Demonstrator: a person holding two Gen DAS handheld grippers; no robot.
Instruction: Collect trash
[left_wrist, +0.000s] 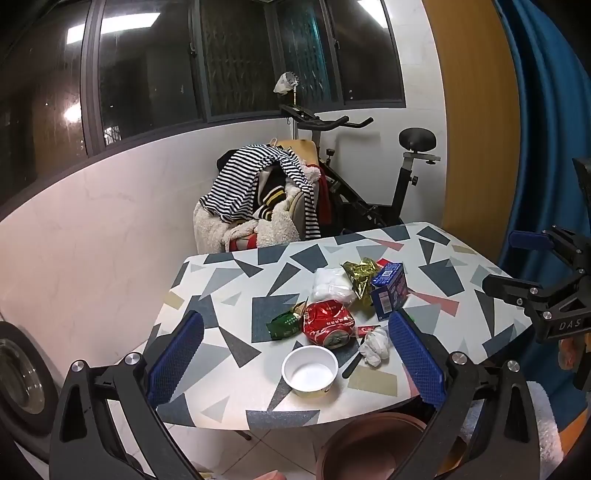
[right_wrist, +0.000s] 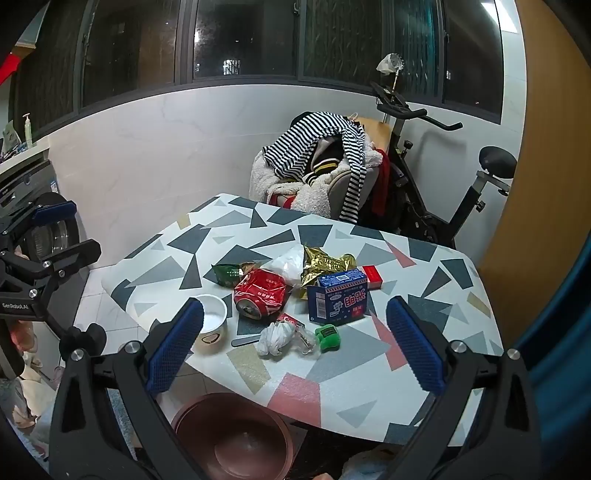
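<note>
My left tongs (left_wrist: 295, 354) hang wide open w/ nothing between the pads, above the near table (left_wrist: 229, 402) edge; my right tongs (right_wrist: 295, 343) are just as wide and empty, over the near right side. The trash sits bunched mid-table: crushed red can (right_wrist: 260, 295) lying on its side, long axis running front-to-back, open end toward me; white cup (right_wrist: 212, 321) upright at the near left edge, mouth up. Blue box (right_wrist: 338, 301) stands on its long side, printed face toward me, and hides part of the gold wrapper (right_wrist: 325, 264) behind it. Green packet (right_wrist: 227, 275) is half tucked behind the can; the white bag (right_wrist: 290, 262) is partly covered too. Crumpled tissue (right_wrist: 275, 338) and a small green thing (right_wrist: 328, 336), can't tell what it is, lie nearest me, w/ a dark flat stick (right_wrist: 245, 339) just left of the tissue. Brown bin (right_wrist: 236, 439) is on the floor under the near edge, cut off by my fingers. Bare tabletop stays open at the near right and far left corners.
</note>
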